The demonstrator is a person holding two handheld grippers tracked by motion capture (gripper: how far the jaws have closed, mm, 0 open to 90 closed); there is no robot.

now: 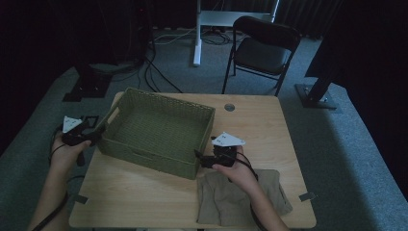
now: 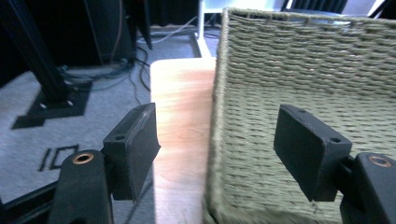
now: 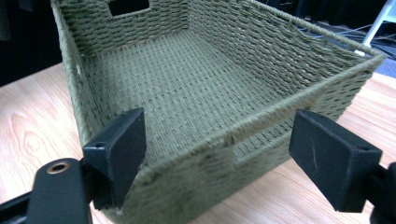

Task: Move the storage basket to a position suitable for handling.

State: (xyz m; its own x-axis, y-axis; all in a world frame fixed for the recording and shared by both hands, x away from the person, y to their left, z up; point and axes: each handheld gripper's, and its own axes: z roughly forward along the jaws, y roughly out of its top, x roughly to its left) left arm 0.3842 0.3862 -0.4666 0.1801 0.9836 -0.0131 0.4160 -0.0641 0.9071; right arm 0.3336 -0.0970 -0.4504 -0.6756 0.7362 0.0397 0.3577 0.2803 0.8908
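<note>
- Up close in our left gripper view, the two black jaws stand apart with the basket's (image 2: 299, 93) left wall between them, one jaw outside over the table (image 2: 180, 121), one inside; the pads aren't pressing on the weave.
- Same deal in our right gripper view: jaws spread wide on either side of the basket's (image 3: 196, 84) near wall, not pinching it.
- Basket itself: olive-green woven cord, rectangular, low straight walls, open top, nothing in it. A handle cut-out sits in the far wall, and another slot shows in the near wall, in the right gripper view.
- From the high view it sits on the left-middle of the wooden table (image 1: 269, 125), turned a bit askew.
- That high view also gives us what the gripper views can't: left gripper (image 1: 94, 134) at the basket's (image 1: 159, 127) left end, right gripper (image 1: 204, 158) at its near right corner, plus a crumpled tan cloth (image 1: 226, 199) under our right hand (image 1: 238, 173), and a folding chair (image 1: 262, 48) beyond.
</note>
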